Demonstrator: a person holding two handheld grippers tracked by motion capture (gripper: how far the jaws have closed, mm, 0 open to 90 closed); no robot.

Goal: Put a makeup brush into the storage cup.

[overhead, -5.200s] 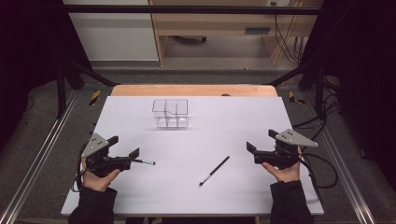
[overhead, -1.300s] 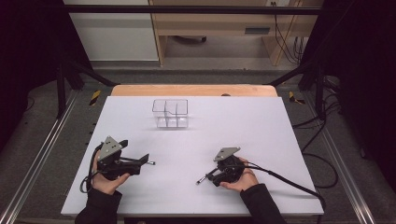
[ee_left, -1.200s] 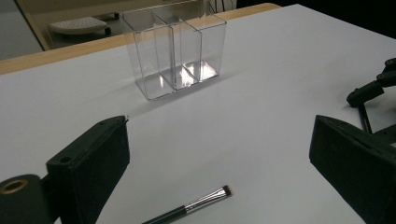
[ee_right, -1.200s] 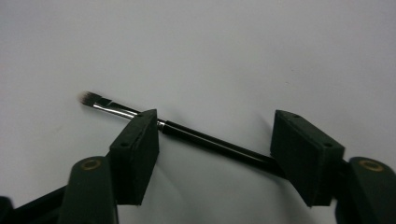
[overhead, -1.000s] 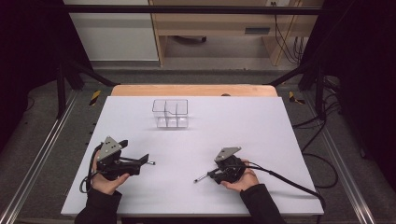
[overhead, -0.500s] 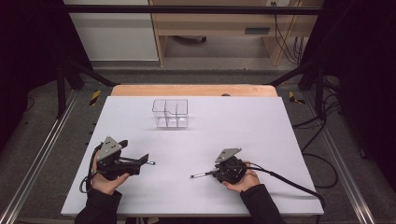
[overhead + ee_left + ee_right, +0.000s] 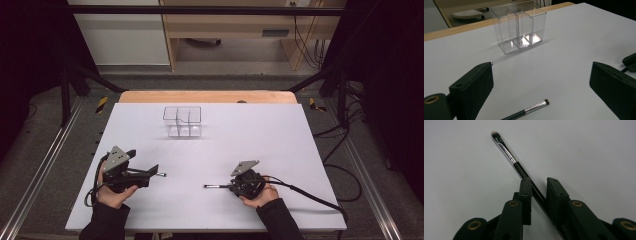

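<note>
- Right gripper [image 7: 537, 182] is lying low over the table [image 7: 260, 130], its jaws having just been closing around the brush [image 7: 509, 155]; the handle is running slantwise between them, touching the left jaw, with a gap showing beside the right one, so it is not clamping yet
- Because the brush is crossing the jaws at an angle, closing further is likely to be twisting it flat against the pads, or squirting the thin round handle out sideways
- Since the jaws are taking it far back from the bristles, the long front end is risking drooping or swinging on lifting
- Pads scraping the table while closing could be pinning the brush down instead of gripping it
- Left gripper [image 7: 541, 72] is resting with jaws spread wide and gripping nothing; a 2nd brush [image 7: 534, 108] is lying on the table between them, and a careless nudge could be rolling it away
- Narrow compartments of the box [image 7: 519, 25], well apart from both grippers, are leaving little room, so a tilted brush could be catching a wall and tipping the light box
</note>
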